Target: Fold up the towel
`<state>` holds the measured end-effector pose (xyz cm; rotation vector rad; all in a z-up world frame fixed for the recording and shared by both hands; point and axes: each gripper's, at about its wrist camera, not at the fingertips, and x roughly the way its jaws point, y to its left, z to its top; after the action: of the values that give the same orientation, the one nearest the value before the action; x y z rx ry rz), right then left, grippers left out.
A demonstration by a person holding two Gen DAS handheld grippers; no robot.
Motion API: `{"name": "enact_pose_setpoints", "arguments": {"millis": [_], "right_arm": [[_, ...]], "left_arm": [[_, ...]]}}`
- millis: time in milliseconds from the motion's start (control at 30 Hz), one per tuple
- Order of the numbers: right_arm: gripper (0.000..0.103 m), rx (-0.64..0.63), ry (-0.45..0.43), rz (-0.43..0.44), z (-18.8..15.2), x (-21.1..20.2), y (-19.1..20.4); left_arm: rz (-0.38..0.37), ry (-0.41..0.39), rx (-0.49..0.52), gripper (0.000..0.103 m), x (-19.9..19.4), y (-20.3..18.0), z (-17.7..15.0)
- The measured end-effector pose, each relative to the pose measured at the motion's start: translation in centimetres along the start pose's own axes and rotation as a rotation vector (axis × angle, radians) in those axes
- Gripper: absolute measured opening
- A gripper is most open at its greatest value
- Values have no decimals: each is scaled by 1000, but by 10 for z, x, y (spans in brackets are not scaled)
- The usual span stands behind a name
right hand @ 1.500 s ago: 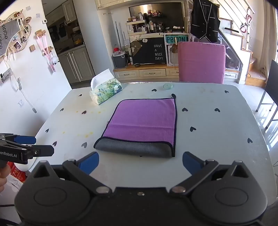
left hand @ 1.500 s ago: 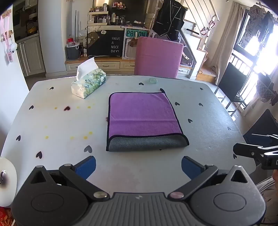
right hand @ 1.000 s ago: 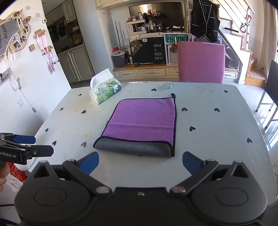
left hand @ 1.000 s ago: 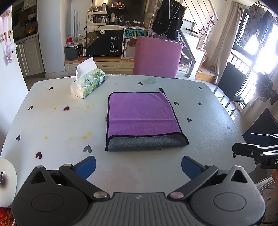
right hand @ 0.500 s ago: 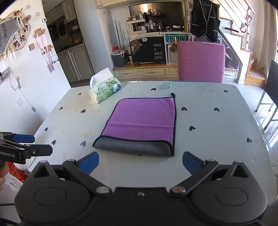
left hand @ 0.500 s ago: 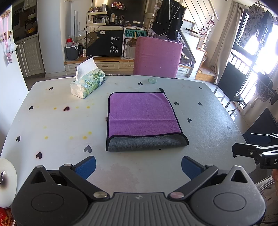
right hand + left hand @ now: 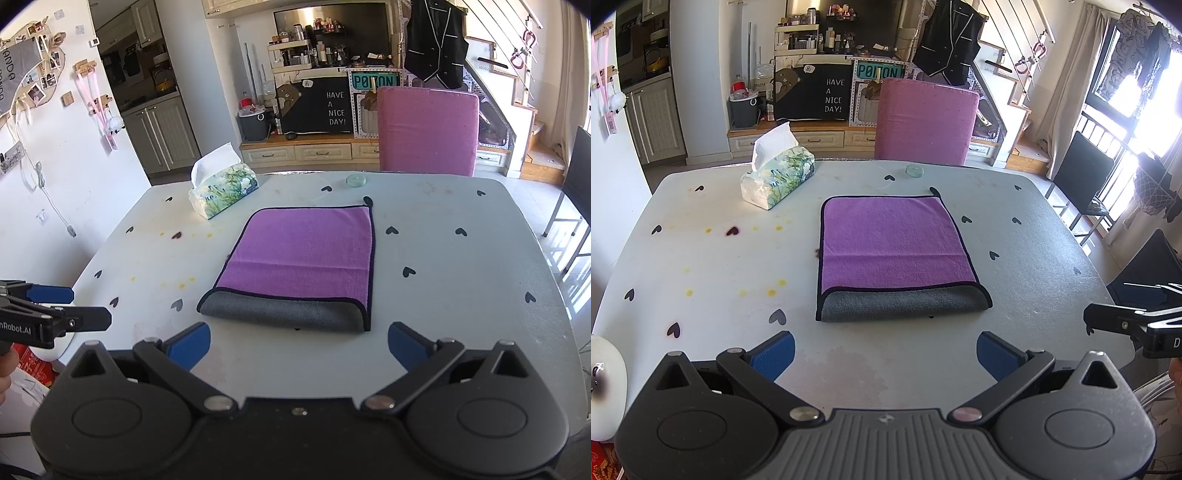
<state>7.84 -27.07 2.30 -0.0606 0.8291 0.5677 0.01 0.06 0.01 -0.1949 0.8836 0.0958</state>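
A purple towel [image 7: 892,245] with a dark hem lies folded flat in the middle of the white table [image 7: 701,266]; its grey underside shows along the near fold. It also shows in the right wrist view [image 7: 301,254]. My left gripper [image 7: 884,354] is open and empty, held above the table's near edge, short of the towel. My right gripper [image 7: 299,345] is open and empty, also near the front edge. Each gripper shows at the side of the other's view: the right one [image 7: 1126,325] and the left one [image 7: 55,317].
A tissue box [image 7: 777,181] stands at the back left of the table. A small round lid [image 7: 914,170] lies at the back edge. A pink chair [image 7: 925,122] stands behind the table; a dark chair [image 7: 1082,177] is to the right.
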Motion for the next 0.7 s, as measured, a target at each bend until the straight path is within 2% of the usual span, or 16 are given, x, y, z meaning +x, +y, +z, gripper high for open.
{"name": "enact_pose_setpoints", "arguments": {"millis": [700], "right_arm": [[102, 0, 2, -2, 0, 2, 0]], "left_arm": [[1, -1, 0, 103, 0, 0, 0]]}}
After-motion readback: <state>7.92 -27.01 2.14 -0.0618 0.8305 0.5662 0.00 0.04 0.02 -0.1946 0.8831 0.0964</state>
